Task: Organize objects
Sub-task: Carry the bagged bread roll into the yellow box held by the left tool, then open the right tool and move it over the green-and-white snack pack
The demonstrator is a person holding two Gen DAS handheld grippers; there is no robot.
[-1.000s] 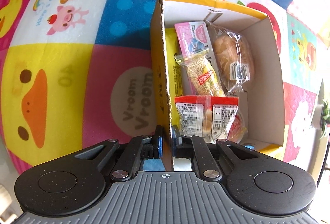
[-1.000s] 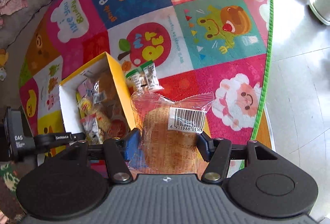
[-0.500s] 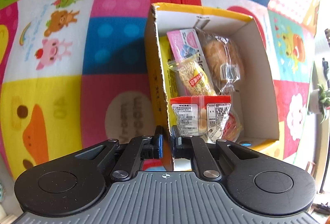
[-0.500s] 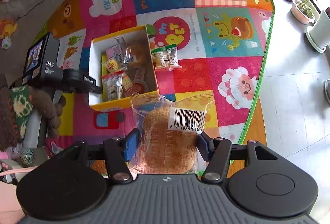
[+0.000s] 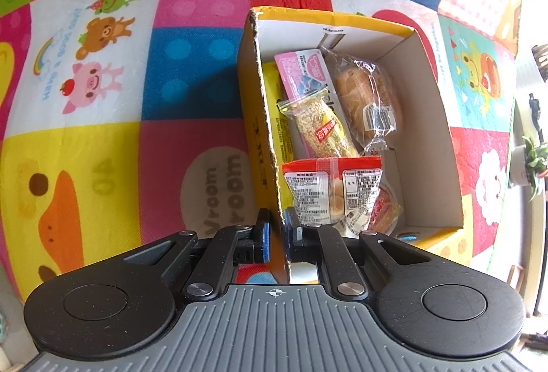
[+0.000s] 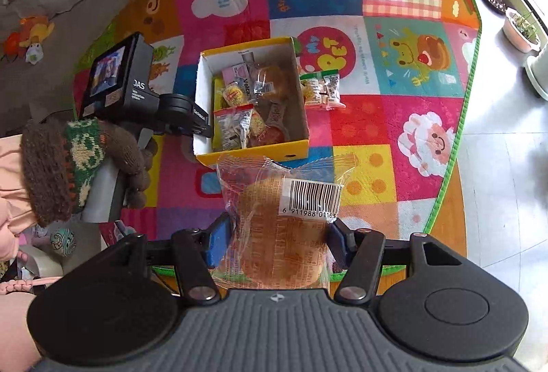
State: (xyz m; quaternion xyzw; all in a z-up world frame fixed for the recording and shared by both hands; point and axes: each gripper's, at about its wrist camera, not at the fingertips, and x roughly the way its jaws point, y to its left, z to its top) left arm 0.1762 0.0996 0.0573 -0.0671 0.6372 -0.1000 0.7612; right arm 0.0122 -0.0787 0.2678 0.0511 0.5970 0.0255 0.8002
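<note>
A yellow cardboard box [image 5: 441, 132] stands on a colourful play mat and holds several snack packets, among them a wrapped bun [image 5: 368, 104], a cereal bar [image 5: 322, 128] and a red-topped packet [image 5: 330, 190]. My left gripper [image 5: 278, 228] is shut on the box's left wall near its front corner. The box also shows in the right wrist view [image 6: 253, 146], with the left gripper [image 6: 202, 127] at its left wall. My right gripper [image 6: 277, 243] is shut on a wrapped bun with a barcode label [image 6: 284, 235], held high above the mat, in front of the box.
A green-topped snack packet [image 6: 320, 89] lies on the mat just right of the box. The play mat [image 6: 411, 70] ends at a green edge, with grey floor and potted plants [image 6: 520, 29] beyond. A grey sofa with soft toys [image 6: 30, 36] is at the far left.
My right gripper rose and drew back with the bun, so the box looks smaller and farther. My left gripper kept its hold on the box wall while its view shifted slightly.
</note>
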